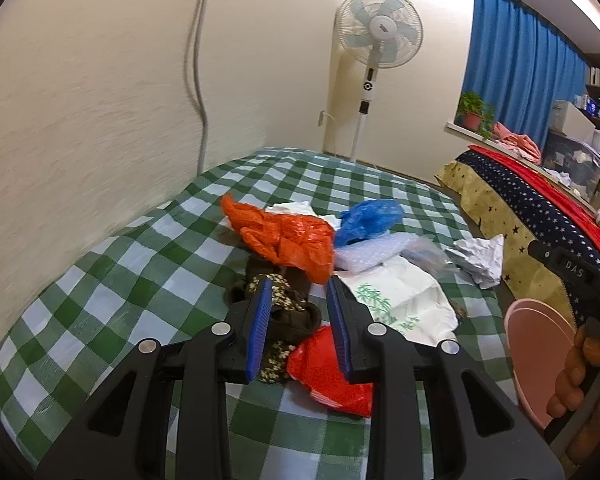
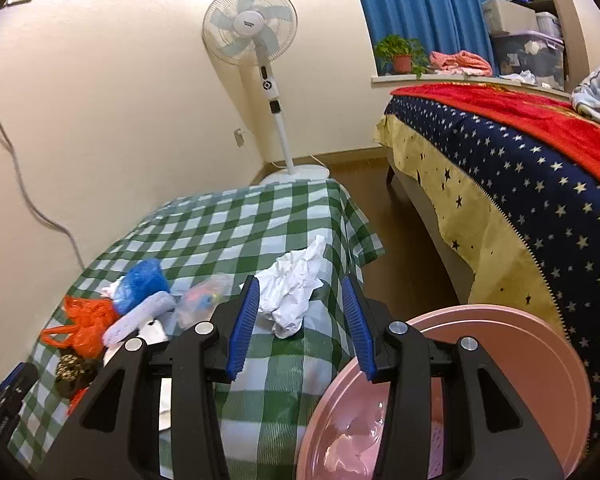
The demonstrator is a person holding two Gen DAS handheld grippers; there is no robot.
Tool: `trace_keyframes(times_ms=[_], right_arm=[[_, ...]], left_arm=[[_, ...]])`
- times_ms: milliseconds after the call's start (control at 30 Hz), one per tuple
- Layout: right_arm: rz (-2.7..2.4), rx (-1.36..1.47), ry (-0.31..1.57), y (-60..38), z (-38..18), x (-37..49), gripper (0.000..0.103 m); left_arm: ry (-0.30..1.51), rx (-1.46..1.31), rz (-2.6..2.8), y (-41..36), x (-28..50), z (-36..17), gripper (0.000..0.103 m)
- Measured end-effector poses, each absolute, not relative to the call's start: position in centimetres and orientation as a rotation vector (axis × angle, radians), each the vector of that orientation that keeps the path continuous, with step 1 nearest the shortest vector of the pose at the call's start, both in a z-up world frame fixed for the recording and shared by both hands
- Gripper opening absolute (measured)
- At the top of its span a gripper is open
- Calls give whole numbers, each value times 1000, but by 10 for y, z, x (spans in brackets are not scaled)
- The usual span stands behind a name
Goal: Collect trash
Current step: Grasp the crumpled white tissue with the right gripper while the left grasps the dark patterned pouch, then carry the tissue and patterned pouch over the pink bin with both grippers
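1. The trash lies heaped on the green-checked table [image 1: 148, 248]: an orange plastic bag [image 1: 288, 238], a blue plastic bag [image 1: 366, 220], a strip of bubble wrap [image 1: 370, 254], a white bag printed with green bamboo [image 1: 400, 300], a red bag [image 1: 328, 372] and a dark floral cloth [image 1: 284, 308].
2. A crumpled white paper [image 2: 296, 284] sits apart from the heap, near the table's right edge.
3. The left gripper [image 1: 298, 328] hovers over the floral cloth and red bag, its blue pads spread apart and holding nothing.
4. The right gripper [image 2: 300, 328] is likewise wide open and empty, with the crumpled paper just ahead between its fingers.
5. The letters "DAS" show on the right tool's black body in the left wrist view.
6. A pink bin [image 2: 500, 360] stands just off the table's right edge, between table and star-patterned bed [image 2: 520, 184].
7. A standing fan [image 2: 250, 24] occupies the far corner.
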State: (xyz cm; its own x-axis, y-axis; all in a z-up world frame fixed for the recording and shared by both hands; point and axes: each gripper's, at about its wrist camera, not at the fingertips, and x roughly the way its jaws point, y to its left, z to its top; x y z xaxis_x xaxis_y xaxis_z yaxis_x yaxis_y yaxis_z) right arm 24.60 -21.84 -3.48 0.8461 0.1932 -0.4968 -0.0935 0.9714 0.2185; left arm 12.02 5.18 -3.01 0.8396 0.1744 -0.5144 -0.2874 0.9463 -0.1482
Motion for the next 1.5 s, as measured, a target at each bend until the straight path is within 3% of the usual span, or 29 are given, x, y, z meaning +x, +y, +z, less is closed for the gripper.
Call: trace_keyframes(times_ms=[867,967,1067,1167,1267,1500], right_arm=[[150,212,707,-208,-73,303,43],[157,207,714,-206,-73,303,37],[167,197,719,-205,-73,302,23],[175,185,716,-203,-71,301,17],[188,181,700,-202,-66,298,5],[214,163,663,-198,-50,285,3]], left_arm=[[657,-324,265,74,153,-60,31],[665,-342,263,77,153,-62,31],[674,-345,254,76,155,-63,31],[680,-344,248,76,156,-63,31],[683,-357,240,78,156,-64,30],[683,-361,229,79,155,-66,15]])
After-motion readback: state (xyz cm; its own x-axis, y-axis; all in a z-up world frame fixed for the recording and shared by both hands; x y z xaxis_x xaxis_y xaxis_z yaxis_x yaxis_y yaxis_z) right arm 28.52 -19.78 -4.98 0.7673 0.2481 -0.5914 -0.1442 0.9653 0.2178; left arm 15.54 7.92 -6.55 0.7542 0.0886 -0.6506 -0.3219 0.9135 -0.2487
